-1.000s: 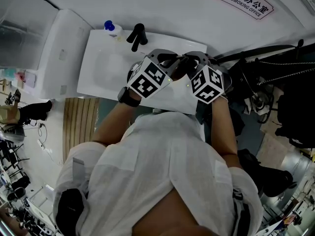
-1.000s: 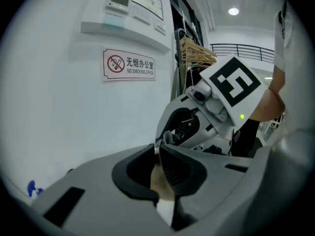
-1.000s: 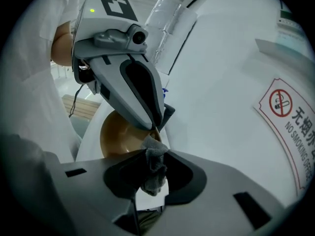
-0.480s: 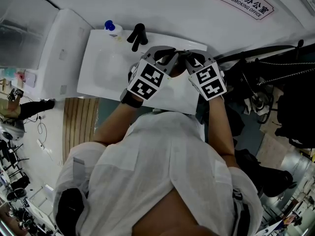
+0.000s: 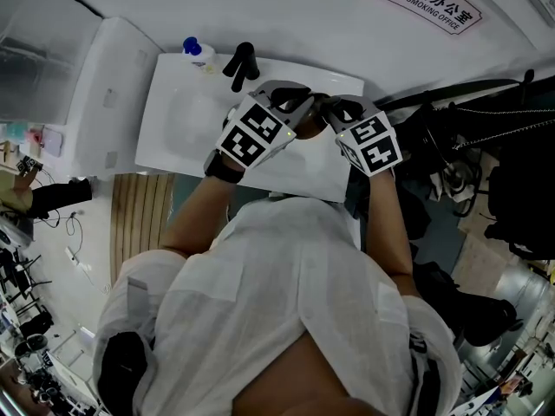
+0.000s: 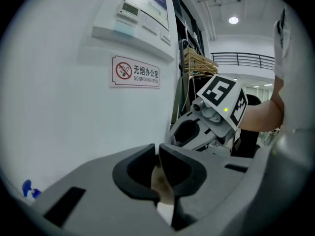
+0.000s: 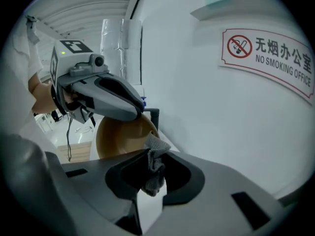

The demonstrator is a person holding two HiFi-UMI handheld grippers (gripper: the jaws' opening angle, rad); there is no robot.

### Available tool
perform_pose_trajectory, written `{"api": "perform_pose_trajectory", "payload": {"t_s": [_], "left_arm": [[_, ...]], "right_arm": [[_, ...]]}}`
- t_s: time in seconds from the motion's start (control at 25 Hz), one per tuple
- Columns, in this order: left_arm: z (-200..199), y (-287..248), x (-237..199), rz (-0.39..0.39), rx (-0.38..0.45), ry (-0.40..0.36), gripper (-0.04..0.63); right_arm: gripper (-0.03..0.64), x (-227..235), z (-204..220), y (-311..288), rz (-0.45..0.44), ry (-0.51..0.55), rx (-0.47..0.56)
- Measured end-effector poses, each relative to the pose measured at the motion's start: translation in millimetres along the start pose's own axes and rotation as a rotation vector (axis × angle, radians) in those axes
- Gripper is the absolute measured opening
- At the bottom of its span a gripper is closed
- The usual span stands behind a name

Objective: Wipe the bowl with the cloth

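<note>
Jaws of the right gripper point(image 7: 150, 155) are clamping the grey cloth point(image 7: 153, 170) just beside the brown bowl point(image 7: 118, 136). The left gripper point(image 6: 158, 154) is pinching the bowl's rim, apparently steadying it above the white sink point(image 5: 178, 115) for wiping.

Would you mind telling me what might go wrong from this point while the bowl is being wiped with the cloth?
1. The left tongs pinch the brown bowl only at its rim; wiping pressure might lever it loose, dropping it onto the white sink.
2. Little of the grey cloth shows beyond the right tongs, so their hard tips may rub the bowl, or the cloth may drag out.
</note>
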State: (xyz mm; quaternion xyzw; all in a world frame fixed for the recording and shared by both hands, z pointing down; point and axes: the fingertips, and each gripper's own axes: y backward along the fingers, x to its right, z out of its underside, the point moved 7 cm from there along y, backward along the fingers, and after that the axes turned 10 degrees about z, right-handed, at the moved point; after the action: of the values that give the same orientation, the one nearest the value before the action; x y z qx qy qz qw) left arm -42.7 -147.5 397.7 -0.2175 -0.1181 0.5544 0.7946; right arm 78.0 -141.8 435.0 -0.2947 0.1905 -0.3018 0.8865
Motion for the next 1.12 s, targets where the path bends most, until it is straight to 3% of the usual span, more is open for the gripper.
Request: {"api": "perform_pose_trajectory", "payload": {"t_s": [0.24,0.32,0.44,0.48,0.52,0.68,0.84,0.92,1.12], "left_arm": [[0,-11,4,0.141,-0.117,-0.086,0.034],[2,-15,4,0.154,-0.117,-0.111,0.035],[-2,-16,3,0.100,-0.047,-0.143,0.061],[-2,-16,2,0.062,-0.022,-0.151,0.155],[-3,-15,0,0.019,-0.003,-0.154,0.200],[-1,-3,-7,-0.127,0.057,-0.111,0.227],[17,-5,-9,-0.188,0.012,-0.035,0.224],[23,-9,-10,-0.212,0.000,-0.004,0.185],[25,-9,-18,-0.229,-0.081,0.049,0.120]], "right_arm": [[0.074,-14,-7,2,-0.022,0.224,-0.035],[0.071,-15,-7,1,-0.020,0.220,-0.044],[0.060,-7,-8,-1,0.030,0.097,-0.024],[0.060,-2,-7,-2,0.060,0.056,-0.022],[0.060,3,-5,-3,0.087,0.008,-0.018],[0.060,29,8,1,0.132,-0.320,0.055],[0.060,42,13,9,0.083,-0.590,0.142],[0.060,41,10,10,0.046,-0.632,0.161],[0.060,35,7,8,0.043,-0.566,0.120]]}}
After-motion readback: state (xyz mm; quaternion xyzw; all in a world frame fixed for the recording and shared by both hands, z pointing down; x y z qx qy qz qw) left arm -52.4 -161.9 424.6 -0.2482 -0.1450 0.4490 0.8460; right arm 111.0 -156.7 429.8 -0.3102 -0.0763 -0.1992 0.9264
